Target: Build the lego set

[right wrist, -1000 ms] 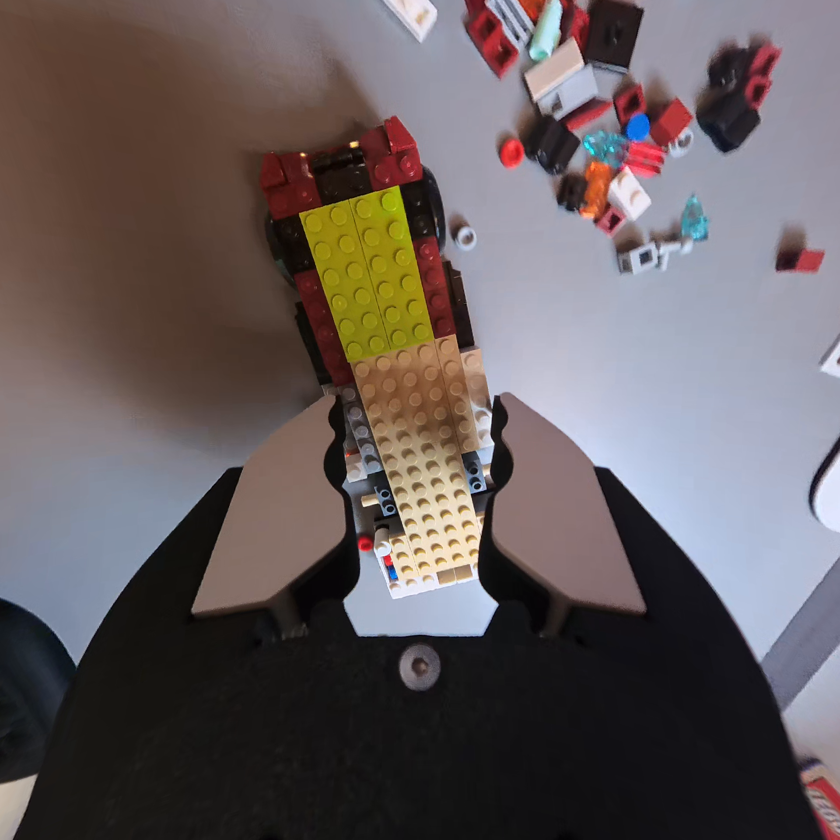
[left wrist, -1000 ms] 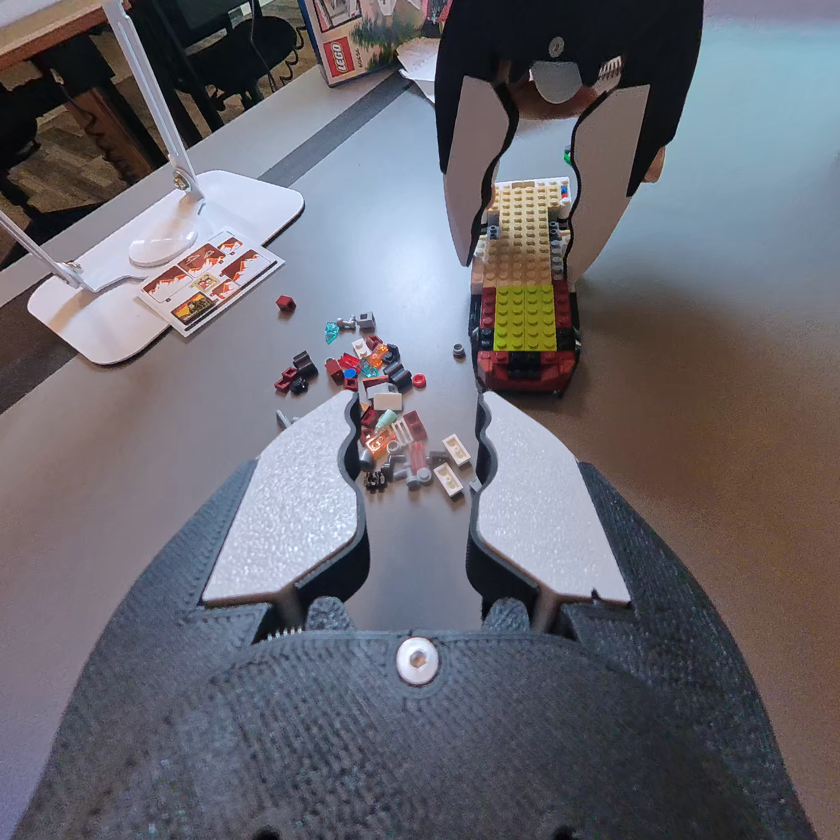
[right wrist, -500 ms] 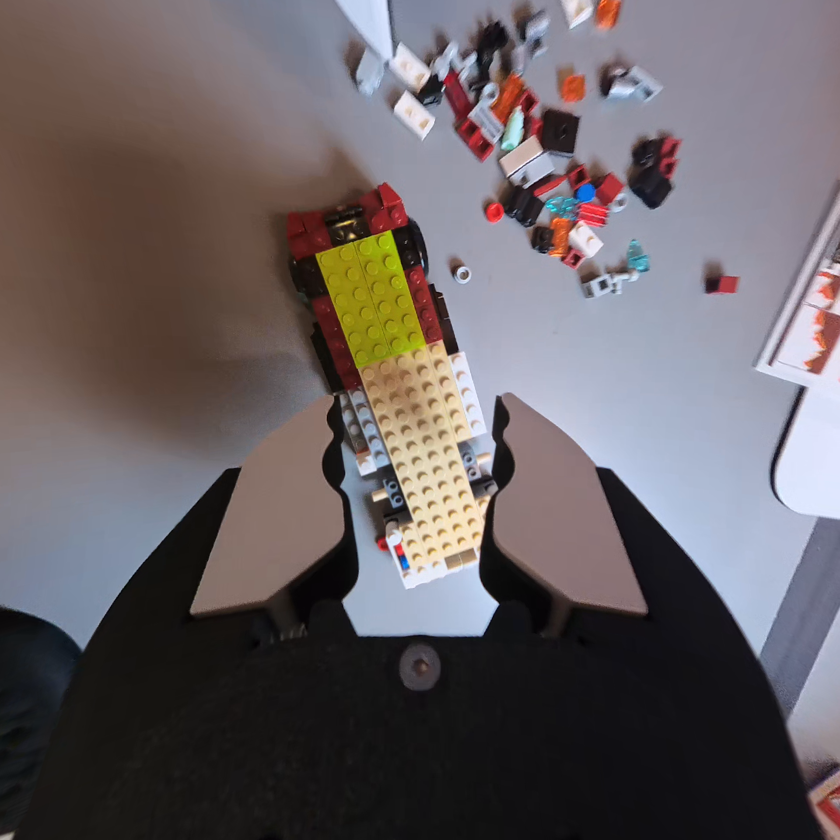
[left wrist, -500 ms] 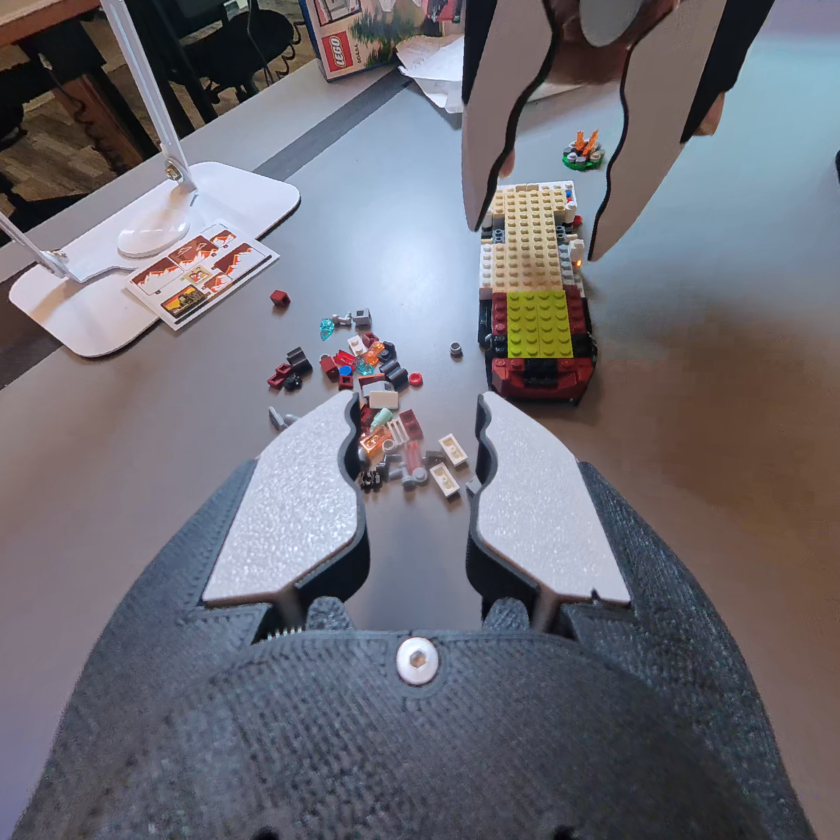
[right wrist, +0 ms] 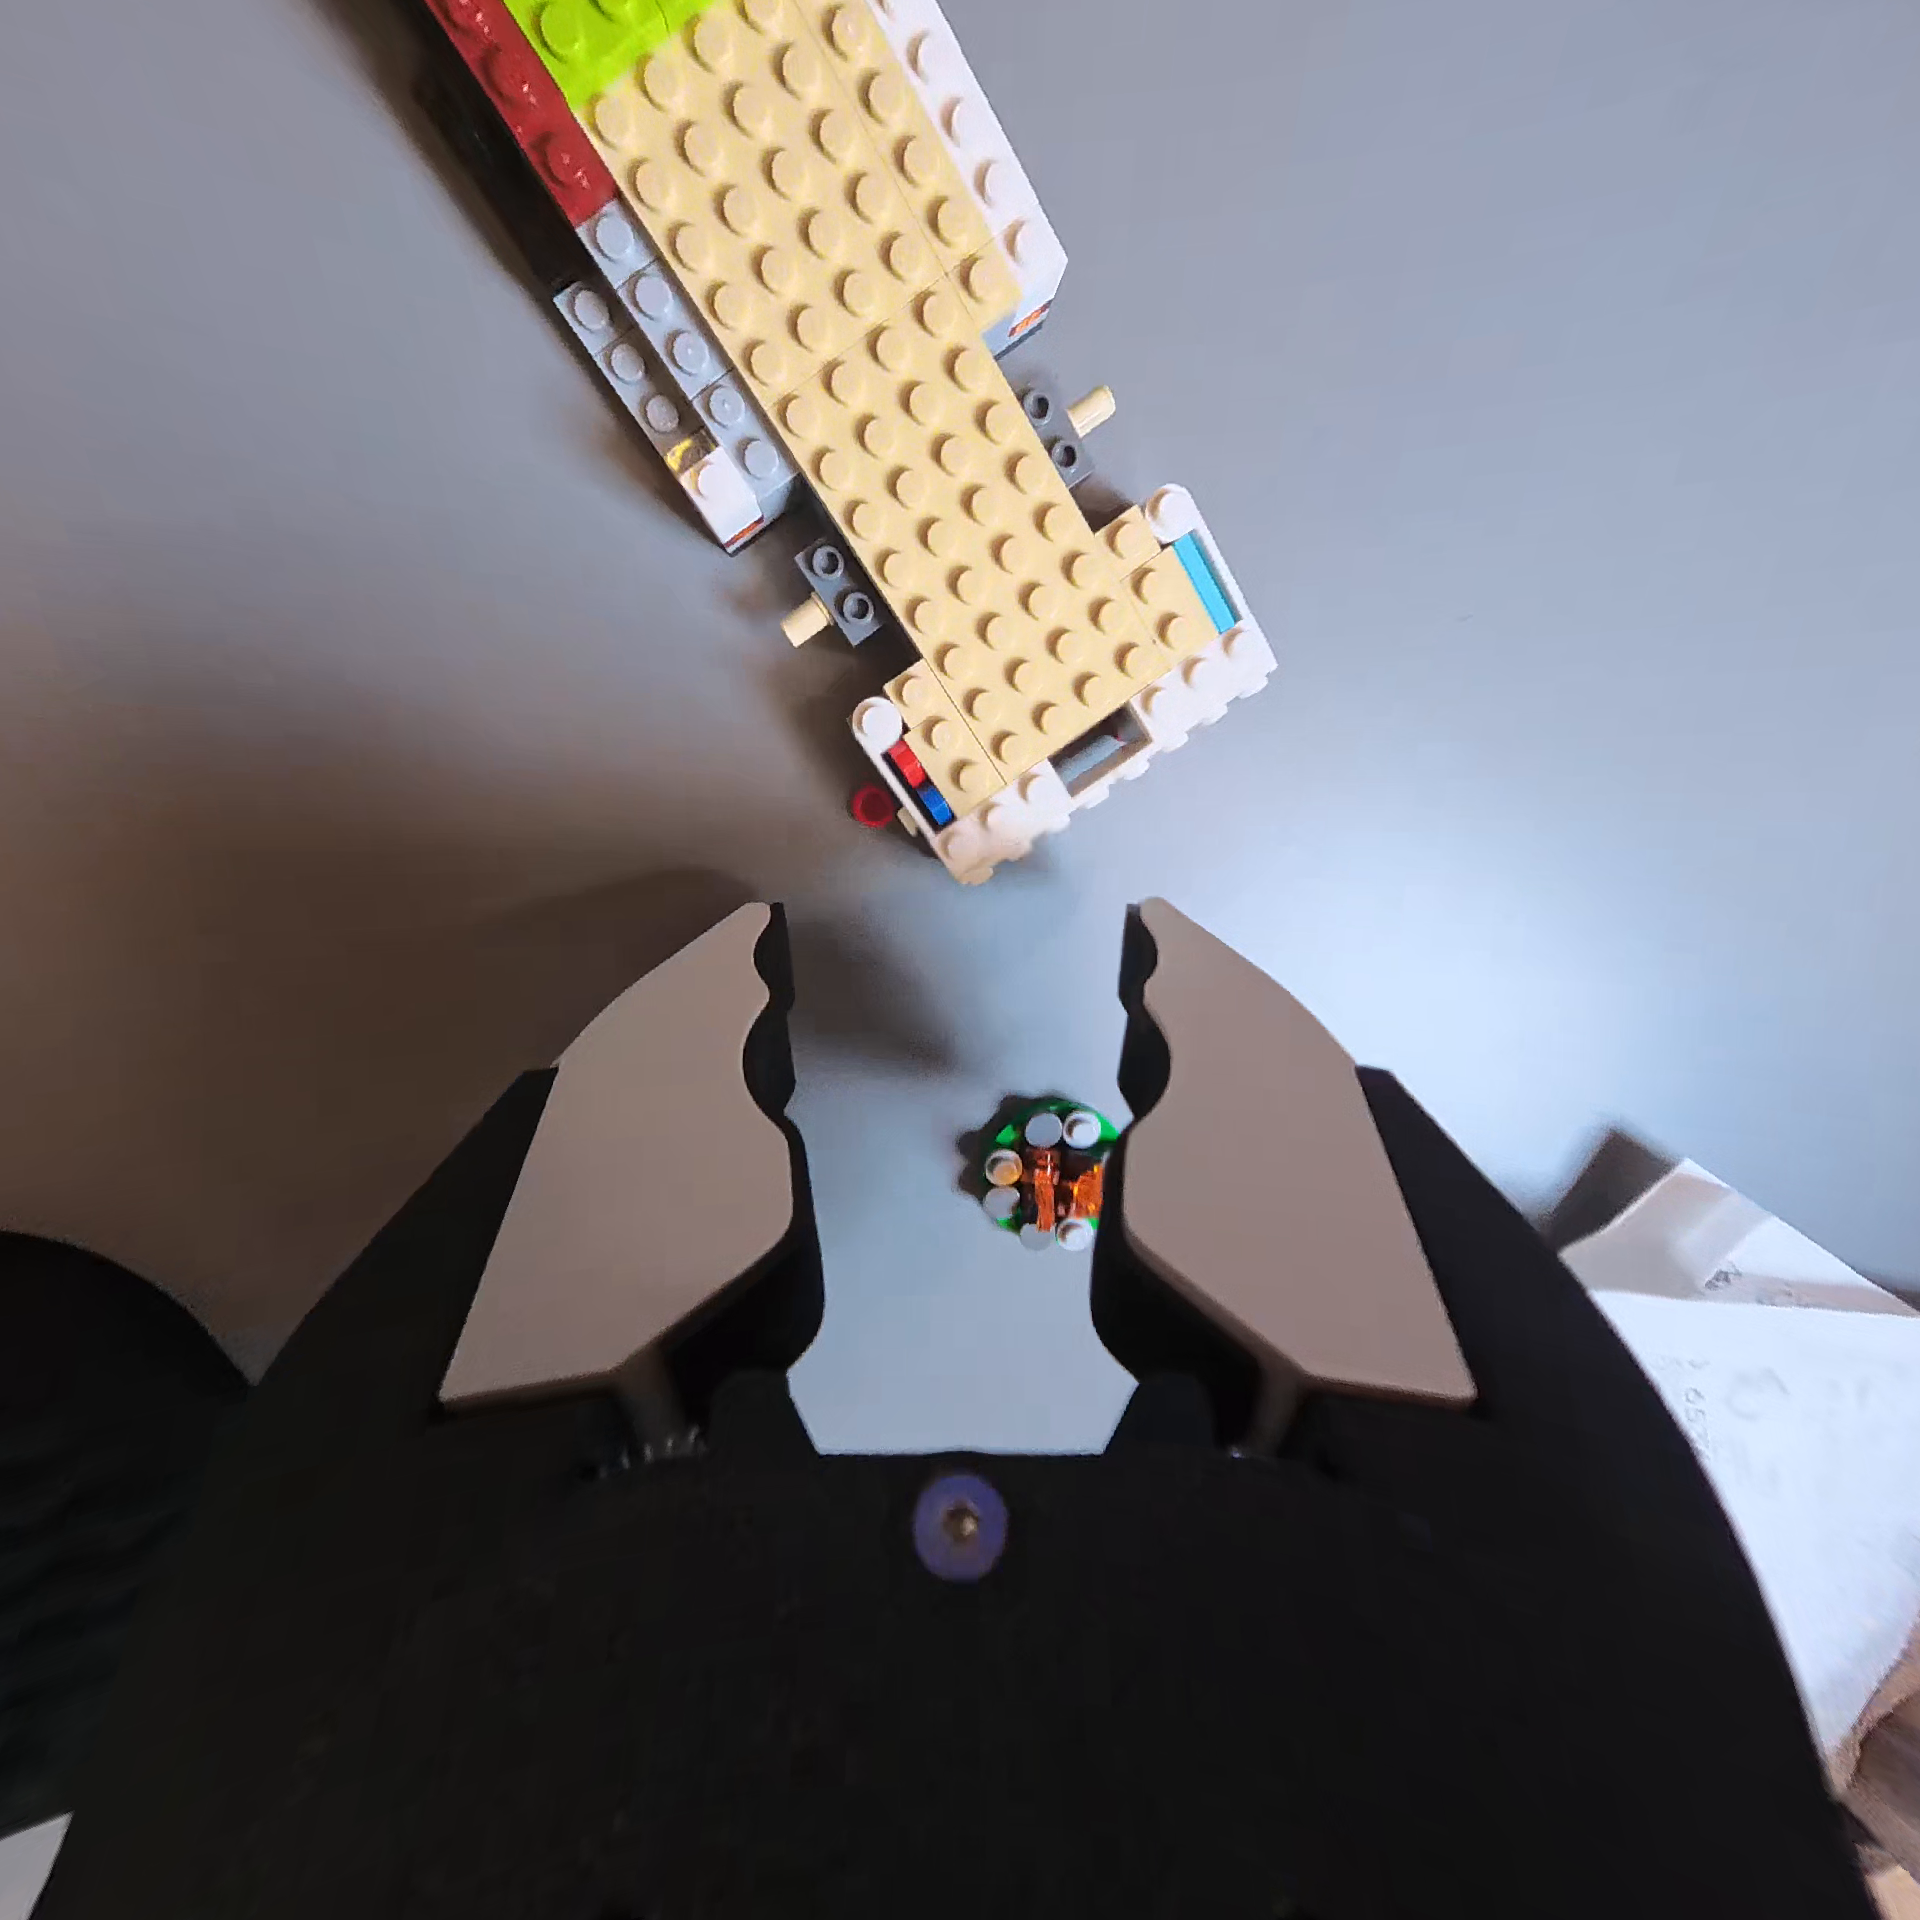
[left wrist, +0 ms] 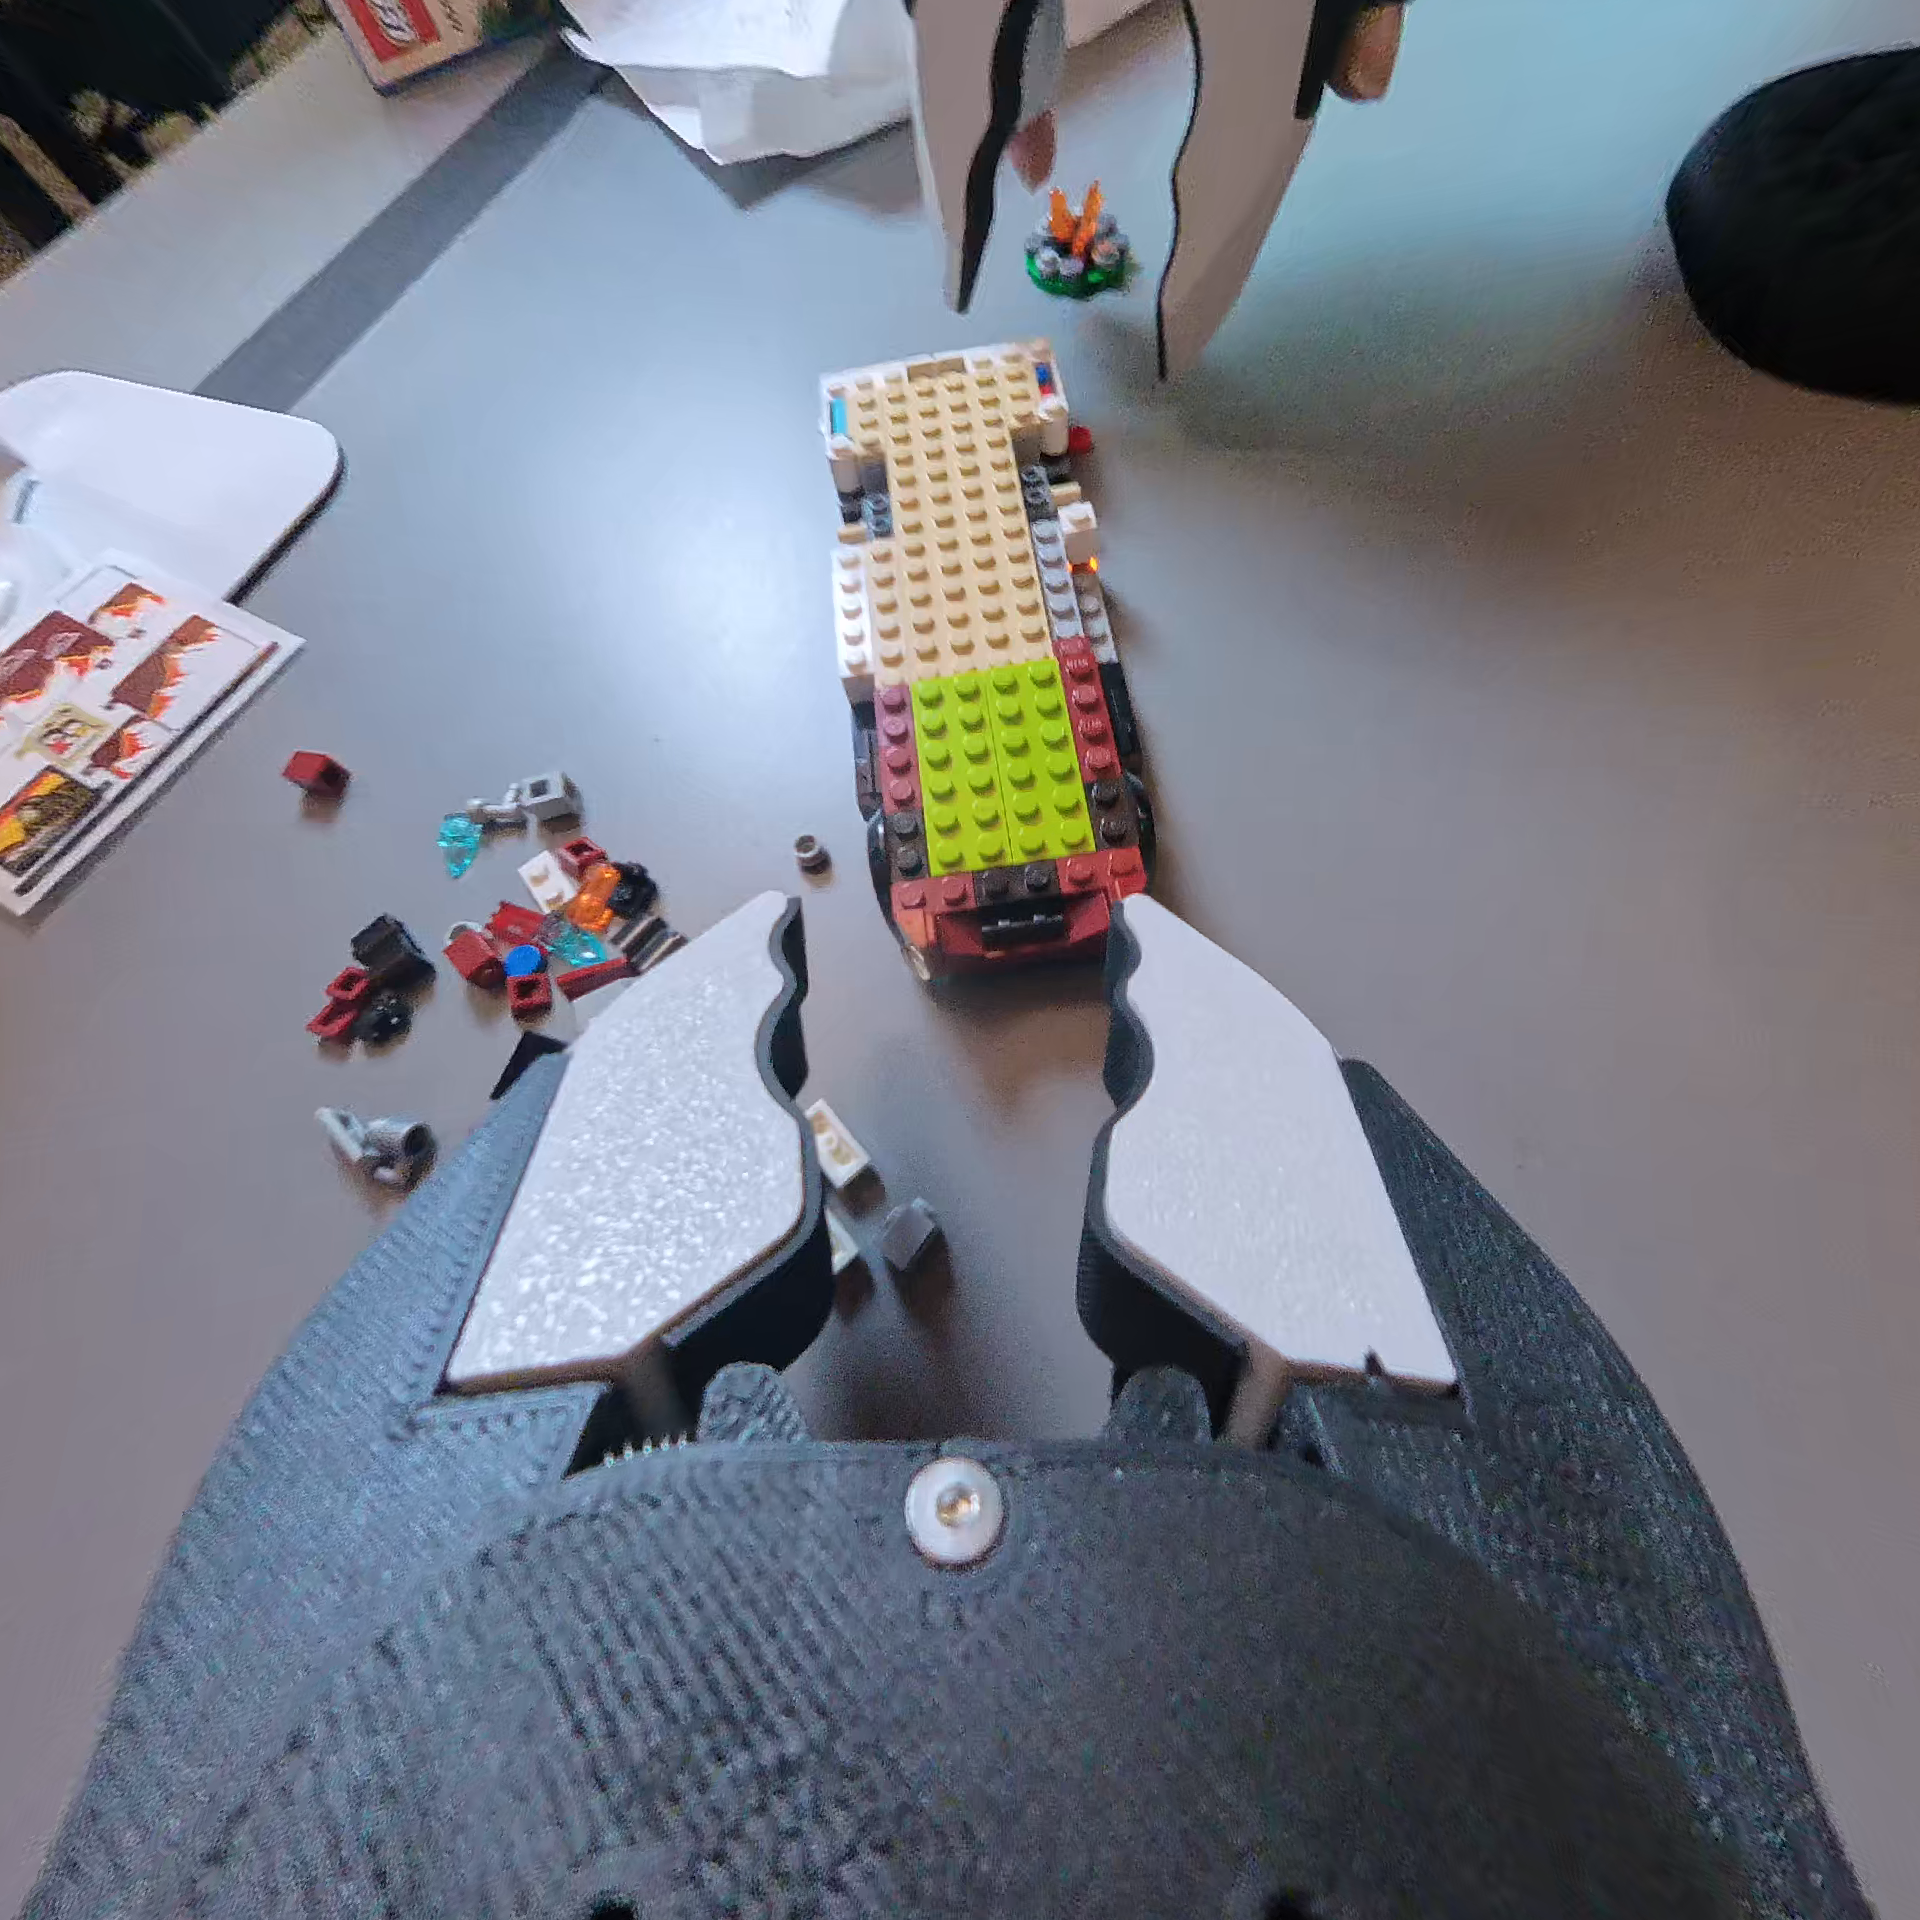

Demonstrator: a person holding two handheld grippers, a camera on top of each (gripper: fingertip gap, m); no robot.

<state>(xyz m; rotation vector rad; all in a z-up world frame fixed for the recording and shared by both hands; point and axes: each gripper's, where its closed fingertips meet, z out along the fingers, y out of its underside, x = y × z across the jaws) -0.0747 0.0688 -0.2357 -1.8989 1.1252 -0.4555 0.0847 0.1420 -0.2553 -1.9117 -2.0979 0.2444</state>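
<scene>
A long brick-built vehicle (left wrist: 977, 665) with a tan deck, a lime-green patch and a dark red front lies on the grey table (left wrist: 1455, 831). My left gripper (left wrist: 956, 914) is open and empty, its fingertips just short of the vehicle's red front. My right gripper (right wrist: 954, 914) is open and empty above the table, just behind the vehicle's white rear end (right wrist: 1039, 748). A small green round campfire piece with orange flames (right wrist: 1049, 1174) sits on the table between its fingers, untouched. The right gripper also shows at the top of the left wrist view (left wrist: 1070, 312), above the campfire piece (left wrist: 1075, 244).
A scatter of small loose bricks (left wrist: 520, 914) lies left of my left gripper. A sticker sheet (left wrist: 104, 717) and a white lamp base (left wrist: 156, 468) are at the far left. White paper (left wrist: 769, 62) and a box (left wrist: 405, 42) lie at the back. A dark round object (left wrist: 1808, 229) is at right. Left tips to right tips: about 20 cm. Measured from the fingertips, the dark round object (left wrist: 1808, 229) is 15 cm or so from the right gripper and 25 cm from the left.
My right gripper drew back from around the vehicle's rear and rose, now over the campfire piece. My left gripper moved right from the loose bricks to the vehicle's front and opened wider.
</scene>
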